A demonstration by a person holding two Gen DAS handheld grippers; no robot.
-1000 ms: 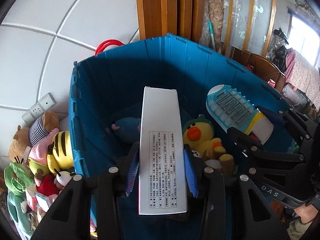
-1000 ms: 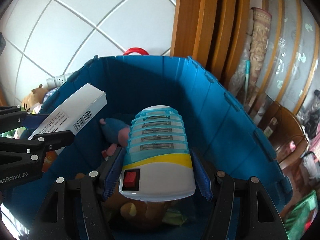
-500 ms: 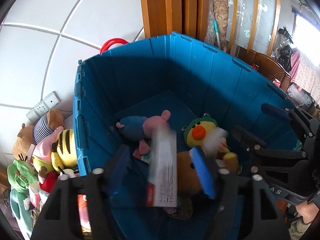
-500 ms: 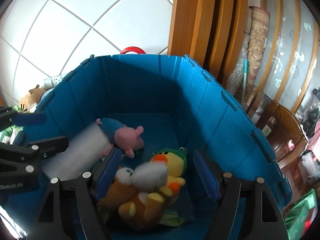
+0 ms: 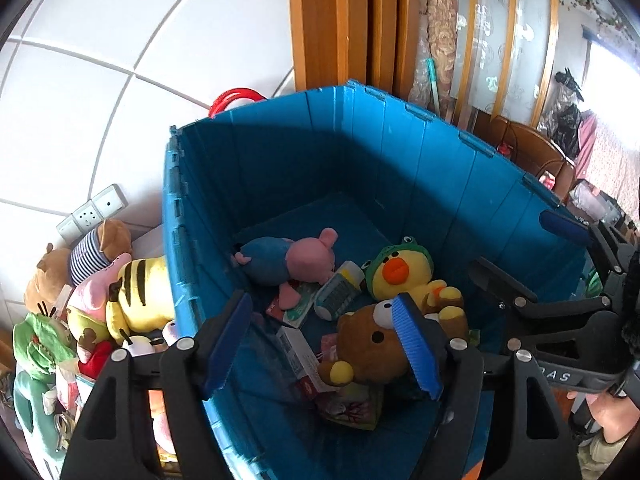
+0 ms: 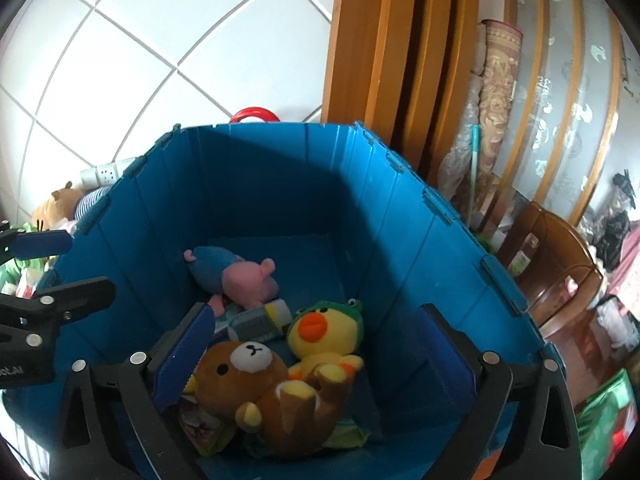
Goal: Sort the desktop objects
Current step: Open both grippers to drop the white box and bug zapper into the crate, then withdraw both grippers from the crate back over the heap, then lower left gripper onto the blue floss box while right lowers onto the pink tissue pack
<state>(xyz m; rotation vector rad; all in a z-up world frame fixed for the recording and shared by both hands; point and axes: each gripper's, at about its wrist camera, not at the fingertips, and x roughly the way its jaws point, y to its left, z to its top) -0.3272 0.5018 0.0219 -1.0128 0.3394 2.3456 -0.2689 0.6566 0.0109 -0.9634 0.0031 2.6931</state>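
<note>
A deep blue bin (image 5: 400, 168) fills both views. On its floor lie a pink-headed pig plush (image 5: 288, 260), a yellow duck plush (image 5: 400, 272), a brown bear plush (image 5: 372, 344), a blue-and-white insect lamp (image 5: 338, 290) and a white box (image 5: 294, 350). My left gripper (image 5: 322, 298) hangs open over the bin's near side, nothing between its pads. My right gripper (image 6: 316, 308) stands above the bear (image 6: 256, 384) and duck (image 6: 324, 332), its jaws opening wide and empty. The lamp (image 6: 256, 322) rests beside the pig (image 6: 240, 276). Each gripper shows at the other view's edge.
A heap of plush toys (image 5: 120, 292) is piled outside the bin's left wall, below a wall socket (image 5: 92, 210). A red handle (image 5: 236, 96) pokes up behind the bin. Wooden door frame (image 6: 380, 60) and brown furniture (image 6: 560, 264) stand behind and right.
The white box dropped out of my left gripper and the lamp out of my right; both now lie in the bin. Both pairs of jaws have spread apart.
</note>
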